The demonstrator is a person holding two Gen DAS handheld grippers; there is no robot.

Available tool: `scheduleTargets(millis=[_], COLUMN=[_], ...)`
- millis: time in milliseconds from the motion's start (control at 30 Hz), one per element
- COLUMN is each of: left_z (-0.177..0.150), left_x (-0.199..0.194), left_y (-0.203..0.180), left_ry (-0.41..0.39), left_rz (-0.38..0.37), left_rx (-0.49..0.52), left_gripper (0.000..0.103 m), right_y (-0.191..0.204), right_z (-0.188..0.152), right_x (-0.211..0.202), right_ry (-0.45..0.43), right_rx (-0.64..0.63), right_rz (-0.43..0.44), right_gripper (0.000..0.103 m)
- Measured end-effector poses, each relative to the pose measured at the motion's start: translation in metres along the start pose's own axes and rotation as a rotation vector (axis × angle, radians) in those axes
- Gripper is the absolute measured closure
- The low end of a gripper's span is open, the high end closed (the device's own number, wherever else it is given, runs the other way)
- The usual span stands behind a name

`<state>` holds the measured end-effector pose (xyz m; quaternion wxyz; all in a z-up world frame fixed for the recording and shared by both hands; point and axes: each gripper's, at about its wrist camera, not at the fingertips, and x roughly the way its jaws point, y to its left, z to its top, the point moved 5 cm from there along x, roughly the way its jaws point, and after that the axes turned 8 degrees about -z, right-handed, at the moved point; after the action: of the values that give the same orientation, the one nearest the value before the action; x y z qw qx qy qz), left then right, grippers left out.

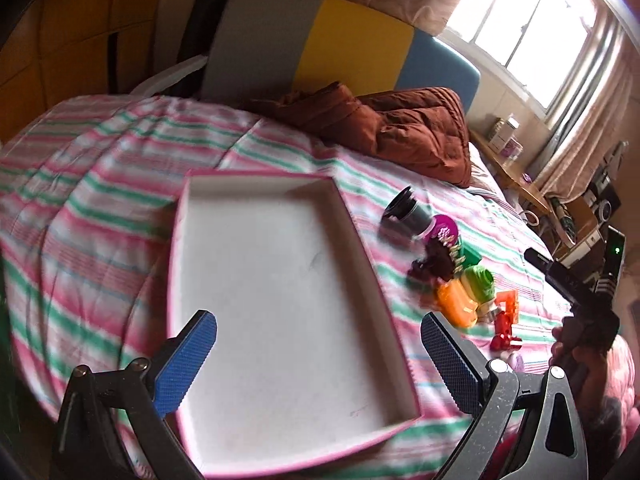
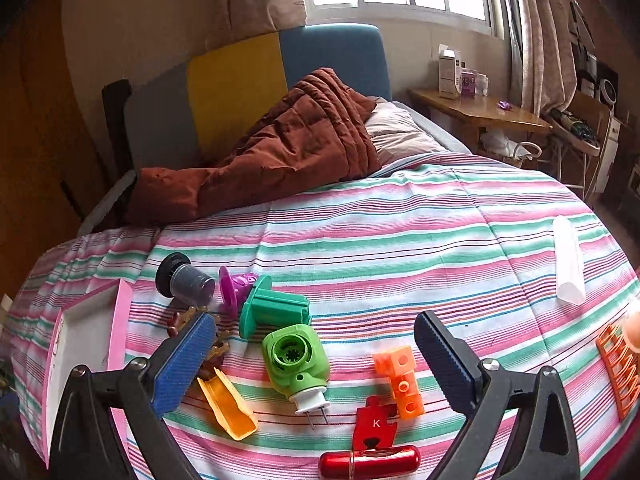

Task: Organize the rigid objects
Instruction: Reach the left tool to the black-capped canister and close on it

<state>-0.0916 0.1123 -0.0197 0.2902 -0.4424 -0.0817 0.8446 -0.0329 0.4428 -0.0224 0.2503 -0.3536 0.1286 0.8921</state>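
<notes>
Only right wrist view shows orange rack (image 2: 618, 372), perhaps plastic.

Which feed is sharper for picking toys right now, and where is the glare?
Right wrist view: sharp; the green plug-in device and the K on the red piece read clearly. Left wrist view: motion-smeared, the toy pile and pink-edged tray rim soft. The window is blown out in both; fisheye bends the bedspread stripes.

pink tray (image 2: 86, 336): cut off at left | brown toy (image 2: 212, 344): partly behind pad | orange rack (image 2: 618, 368): cut by edge
</notes>
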Motion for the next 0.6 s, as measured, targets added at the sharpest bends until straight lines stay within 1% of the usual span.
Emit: scheduleTargets(millis=[67,167,233,300,367,433,533,600], left_z=[0.014,0.03,0.04,0.054,0.064,0.073,0.086,0.092], left_x=[0.016,0.047,0.065,0.084,0.103,0.129,0.16,0.176], left_y=[-0.013,-0.033,-0.046,-0.063,-0.078,-0.087,-0.097,-0.104], left_ry=[0.02,0.075,0.098,0.11,0.121,0.16,0.203,0.214], left_rz=[-0.013,-0.012,0.016,0.057,0.07,0.089,0.087,0.082], left_rx=[0.03,0.086,0.136,0.214,0.291,0.352,0.376,0.393], left_gripper=[0.0,0.0,0.0,0.0,0.0,0.0,0.0,0.0], right_y=[-0.002,-0.005,-0.006,-0.009,-0.012,-0.014,-0.016,-0.016], right_z=[0.0,0.002,0.002,0.002,0.003,0.003,0.002,0.001], right_x=[-0.001,-0.001,0.0,0.002,0.003,0.004,0.007,0.008], right_ry=[0.002,0.005,0.017,0.025,0.035,0.048,0.069,0.08], right_rx=[0.017,0.042,0.057,0.074,0.093,0.112,0.139,0.146], right_rz=[0.012,0.026,0.037,0.048,0.06,0.077,0.101,0.113], right_gripper=[0.002,0.002,0.002,0.002,0.002,0.002,0.002,0.002])
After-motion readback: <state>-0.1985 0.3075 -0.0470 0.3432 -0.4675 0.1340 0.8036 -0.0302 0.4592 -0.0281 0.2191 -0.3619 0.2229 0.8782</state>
